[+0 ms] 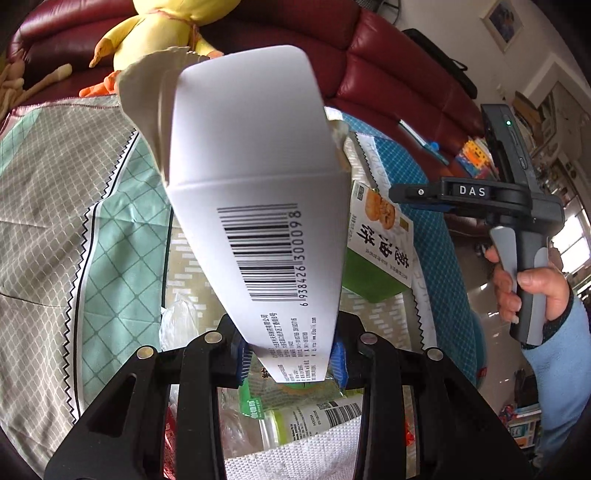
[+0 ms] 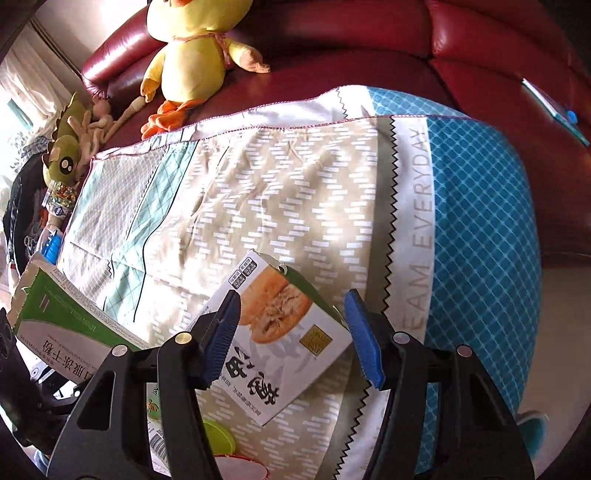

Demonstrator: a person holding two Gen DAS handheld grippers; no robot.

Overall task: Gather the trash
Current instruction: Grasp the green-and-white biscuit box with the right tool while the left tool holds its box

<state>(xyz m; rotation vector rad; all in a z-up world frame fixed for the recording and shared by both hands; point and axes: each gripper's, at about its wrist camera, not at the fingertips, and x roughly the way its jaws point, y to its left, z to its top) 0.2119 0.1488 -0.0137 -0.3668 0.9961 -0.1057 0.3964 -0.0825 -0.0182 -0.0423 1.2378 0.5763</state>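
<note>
My left gripper point(image 1: 291, 356) is shut on a white carton with a barcode point(image 1: 255, 192), held up over a heap of trash point(image 1: 295, 417): a green wrapper, a plastic bottle, paper towel. The same carton, green and white, shows at the left of the right wrist view point(image 2: 62, 325). A biscuit box with green sides point(image 2: 280, 332) lies on the patterned cloth point(image 2: 280, 192); it also shows in the left wrist view point(image 1: 380, 236). My right gripper point(image 2: 291, 336) is open, its blue pads on either side of the biscuit box, above it. It shows from the side in the left wrist view point(image 1: 476, 195).
The cloth covers a red leather sofa point(image 2: 480, 44). A yellow duck plush point(image 2: 192, 55) sits at the back, also in the left wrist view point(image 1: 155, 33). A green plush toy point(image 2: 64, 147) and clutter lie at the left. A green lid point(image 2: 218, 435) lies near the trash.
</note>
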